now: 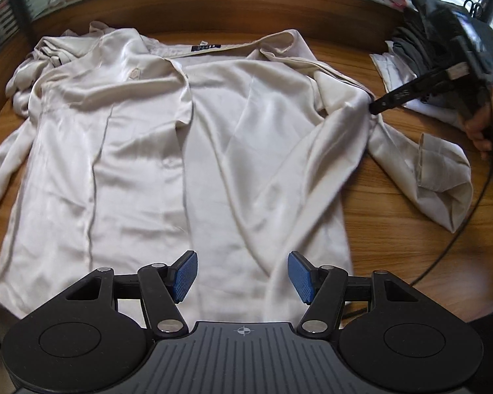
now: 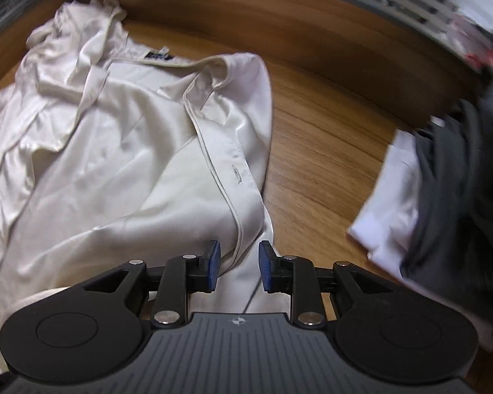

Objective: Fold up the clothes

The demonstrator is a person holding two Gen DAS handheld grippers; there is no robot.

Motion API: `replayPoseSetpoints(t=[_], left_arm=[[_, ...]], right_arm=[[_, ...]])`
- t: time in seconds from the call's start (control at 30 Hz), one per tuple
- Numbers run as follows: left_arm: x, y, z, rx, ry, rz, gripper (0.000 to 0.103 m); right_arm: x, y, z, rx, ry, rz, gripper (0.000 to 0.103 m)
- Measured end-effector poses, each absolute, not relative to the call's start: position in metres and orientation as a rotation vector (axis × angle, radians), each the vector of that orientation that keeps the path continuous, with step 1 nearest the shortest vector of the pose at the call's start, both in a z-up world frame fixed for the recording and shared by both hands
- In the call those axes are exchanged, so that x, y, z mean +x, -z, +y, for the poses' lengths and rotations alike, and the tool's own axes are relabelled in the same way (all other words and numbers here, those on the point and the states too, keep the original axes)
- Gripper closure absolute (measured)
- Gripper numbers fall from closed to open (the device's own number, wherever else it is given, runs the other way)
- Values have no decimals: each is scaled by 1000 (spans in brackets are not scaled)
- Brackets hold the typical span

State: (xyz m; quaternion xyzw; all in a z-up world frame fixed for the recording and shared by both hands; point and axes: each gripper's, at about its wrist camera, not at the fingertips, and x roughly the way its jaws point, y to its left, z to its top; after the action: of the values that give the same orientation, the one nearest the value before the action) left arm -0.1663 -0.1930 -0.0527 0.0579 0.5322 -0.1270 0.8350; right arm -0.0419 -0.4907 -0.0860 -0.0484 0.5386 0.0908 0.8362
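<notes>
Cream satin shirt point(image 1: 141, 151) spread on wooden table point(image 1: 394, 216); left gripper point(image 1: 242, 275) wide, empty; right gripper point(image 2: 237, 264) parted, unclamped over shirt's edge.

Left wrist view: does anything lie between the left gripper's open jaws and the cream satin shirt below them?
Nothing visible does. The left gripper hangs directly over the cream satin shirt with only air between. The pile of folded clothes lies off to the side on the wooden table.
</notes>
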Motion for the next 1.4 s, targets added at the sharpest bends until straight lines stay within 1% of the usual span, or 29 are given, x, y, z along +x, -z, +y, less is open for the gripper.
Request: replayPoseSetpoints(t=[0.03, 0.07, 0.1, 0.2, 0.33, 0.57, 0.67, 0.93, 1.1, 1.13, 1.2, 1.23, 1.4], left_arm=[[-169, 53, -197, 120, 268, 1127, 39], [-172, 53, -202, 117, 267, 1127, 39], [-173, 53, -206, 110, 266, 1126, 39], [-172, 55, -219, 86, 266, 1126, 39], [-167, 56, -237, 75, 275, 1104, 39], [-150, 58, -253, 13, 248, 1069, 39], [-142, 66, -256, -23, 228, 1083, 39], [-117, 94, -263, -121, 156, 1124, 39], [-109, 113, -270, -99, 123, 1163, 40], [-109, 116, -270, -95, 116, 1169, 42], [-110, 121, -268, -91, 104, 1184, 74], [-111, 121, -265, -107, 105, 1195, 98], [-130, 97, -232, -207, 61, 1130, 99]], right_arm=[[-39, 89, -491, -119, -206, 1147, 80], [-37, 90, -492, -128, -224, 1153, 98], [-35, 88, -493, -132, -243, 1155, 101], [-34, 72, -494, -115, -323, 1150, 102], [-26, 37, -489, -12, -474, 1135, 102], [11, -3, -441, 98, -698, 1113, 102], [35, -8, -423, 115, -740, 1111, 102], [72, -1, -380, 32, -791, 1130, 102], [82, 9, -361, -11, -815, 1156, 102], [84, 11, -358, -17, -819, 1161, 102], [86, 13, -352, -28, -823, 1164, 102], [87, 14, -349, -33, -825, 1165, 102], [93, 8, -337, -26, -832, 1147, 102]])
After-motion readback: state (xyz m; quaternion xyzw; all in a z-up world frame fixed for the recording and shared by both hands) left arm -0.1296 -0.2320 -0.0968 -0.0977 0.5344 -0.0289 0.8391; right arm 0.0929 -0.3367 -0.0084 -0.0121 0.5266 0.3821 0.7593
